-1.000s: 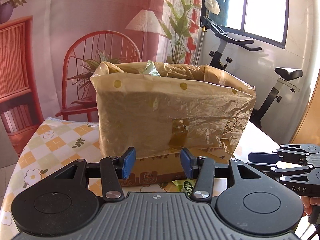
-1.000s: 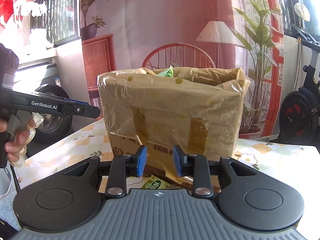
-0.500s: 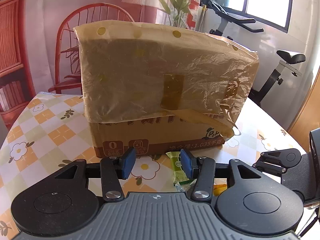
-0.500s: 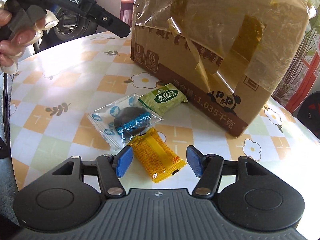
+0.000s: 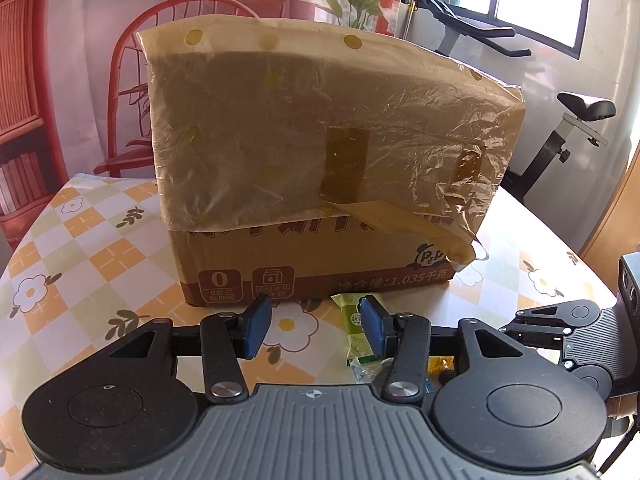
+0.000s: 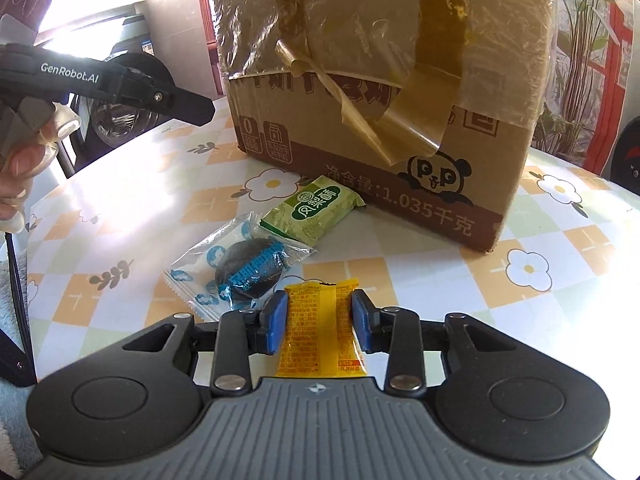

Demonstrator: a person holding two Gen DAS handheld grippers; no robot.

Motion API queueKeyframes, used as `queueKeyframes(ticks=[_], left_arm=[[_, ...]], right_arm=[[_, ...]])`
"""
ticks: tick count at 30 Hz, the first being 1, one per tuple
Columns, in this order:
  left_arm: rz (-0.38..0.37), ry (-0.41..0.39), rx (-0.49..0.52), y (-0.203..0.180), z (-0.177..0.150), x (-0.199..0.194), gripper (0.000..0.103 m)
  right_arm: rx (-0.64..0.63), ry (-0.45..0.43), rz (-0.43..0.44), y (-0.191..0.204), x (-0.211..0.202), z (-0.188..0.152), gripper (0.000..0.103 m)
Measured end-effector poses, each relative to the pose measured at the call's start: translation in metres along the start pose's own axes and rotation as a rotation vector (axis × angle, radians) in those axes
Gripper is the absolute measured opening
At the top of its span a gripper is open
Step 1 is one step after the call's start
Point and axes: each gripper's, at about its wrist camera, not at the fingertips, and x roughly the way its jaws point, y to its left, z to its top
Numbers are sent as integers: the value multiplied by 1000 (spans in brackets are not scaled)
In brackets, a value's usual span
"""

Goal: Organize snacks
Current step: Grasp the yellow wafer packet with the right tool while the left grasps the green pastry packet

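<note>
1. One cardboard box [image 6: 360, 128], by far the biggest thing here, sits straight ahead of both grippers. Its top half is wrapped in crinkly brownish plastic with peeling tape, and there's a panda logo near the bottom edge.
2. One table [image 6: 132, 208] with an orange-and-green checked flower cloth runs under everything.
3. Three snack packs lie between the right gripper [image 6: 319, 322] and the box.
4. One clear packet [image 6: 236, 264] with blue print and a dark round snack inside is just ahead and to the left of that gripper.
5. One green packet [image 6: 316, 210] is further ahead, touching the box's foot.
6. One yellow packet [image 6: 320, 328] sits right between the right gripper's blue pads, which are closing in against its sides.
7. The left gripper [image 5: 316, 330] is parted with nothing gripped, and the green packet is just beyond its right pad.
</note>
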Motion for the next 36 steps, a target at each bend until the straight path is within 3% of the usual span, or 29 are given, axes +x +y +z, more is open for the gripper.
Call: queueKeyframes(ticks=[7, 17, 28, 32, 34, 36], left_arm=[[-23, 41, 5, -12, -3, 25, 52], [-8, 110, 30, -30, -7, 76, 52], [14, 148, 27, -48, -14, 111, 57], [53, 126, 76, -59, -20, 115, 58], [58, 122, 90, -63, -22, 115, 43], [50, 126, 86, -63, -22, 112, 40]], right_arm=[[115, -160, -174, -8, -8, 2, 35], [278, -280, -277, -22, -19, -10, 35], [271, -265, -251, -20, -14, -9, 35], [271, -271, -248, -20, -15, -9, 35], [271, -274, -247, -20, -15, -10, 35], [271, -274, -244, -21, -16, -10, 35]])
